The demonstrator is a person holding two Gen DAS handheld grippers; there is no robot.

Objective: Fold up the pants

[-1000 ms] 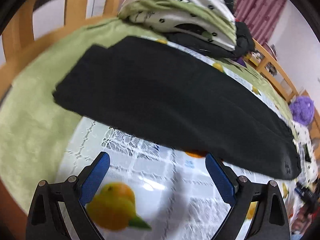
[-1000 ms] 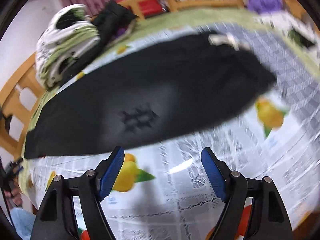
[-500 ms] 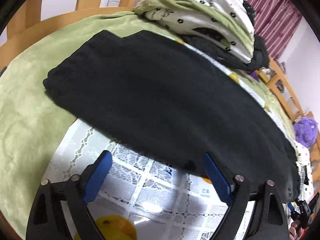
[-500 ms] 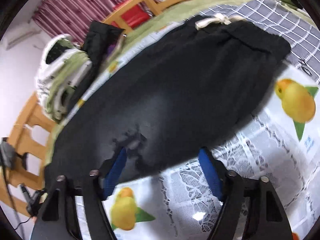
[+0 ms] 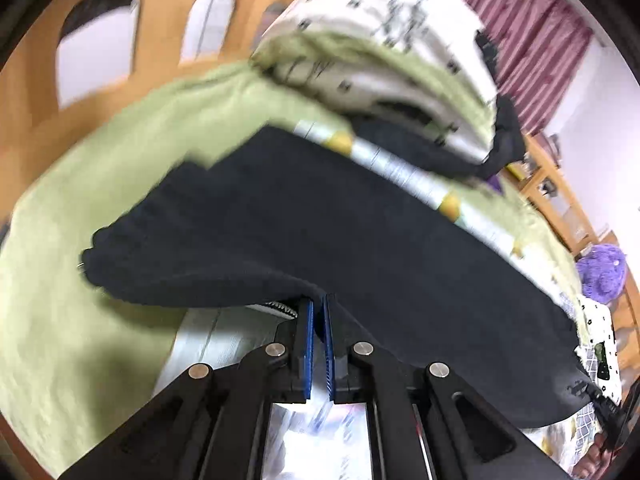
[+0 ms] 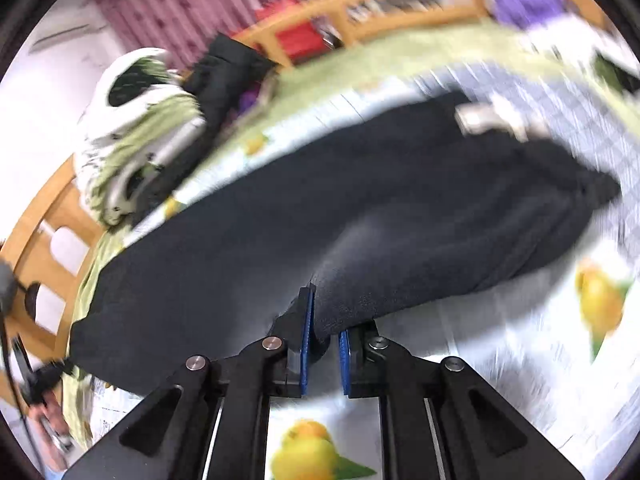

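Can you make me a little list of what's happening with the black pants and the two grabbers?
pants: black pants, long, lying on the fruit-print tablecloth
left gripper: left gripper shut on the pants' near edge
right gripper: right gripper shut on the near edge too
edge: lifted off the cloth at both grips
drawstring: pale drawstring at the far end in the right view
nearby: folded bedding pile
fold: not done yet

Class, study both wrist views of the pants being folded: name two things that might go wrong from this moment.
1. The left gripper pinches only the thin near edge of the black pants; it may slip free.
2. The right gripper holds a thick bunch, so the fold may land uneven.
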